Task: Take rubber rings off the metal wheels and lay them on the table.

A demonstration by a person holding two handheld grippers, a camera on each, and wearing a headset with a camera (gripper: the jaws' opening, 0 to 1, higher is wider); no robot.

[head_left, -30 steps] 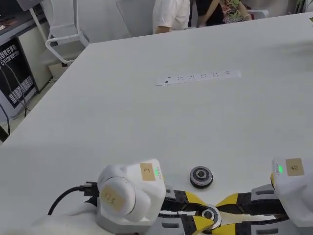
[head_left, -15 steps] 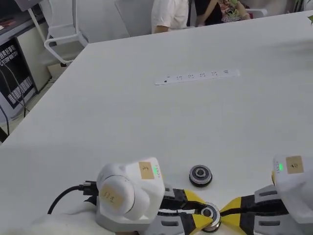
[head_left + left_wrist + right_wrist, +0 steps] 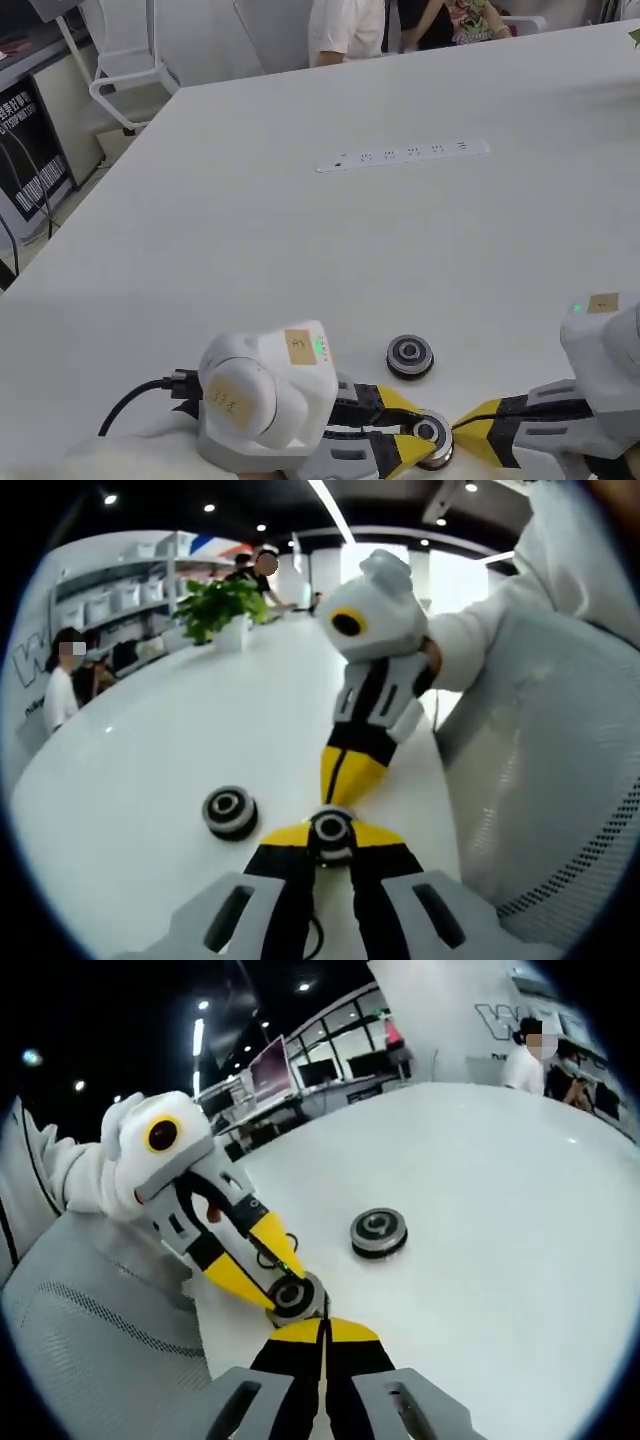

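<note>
Near edge of the white table [image 3: 300,250]. Left gripper [image 3: 331,842]: yellow-tipped jaws clamped on a small round metal wheel with a dark hub [image 3: 332,828], held just above the tabletop. Right gripper [image 3: 323,1328]: jaws pressed together tip to tip, nothing visible between them. Its tips point at the held wheel from the right and sit just beside it; contact can't be made out. A second metal wheel with a dark outer band [image 3: 379,1231] lies flat on the table just beyond the grippers, apart from both. Whether the held wheel carries a rubber ring can't be told. A long white power strip [image 3: 405,155] lies well beyond, mid-table.
</note>
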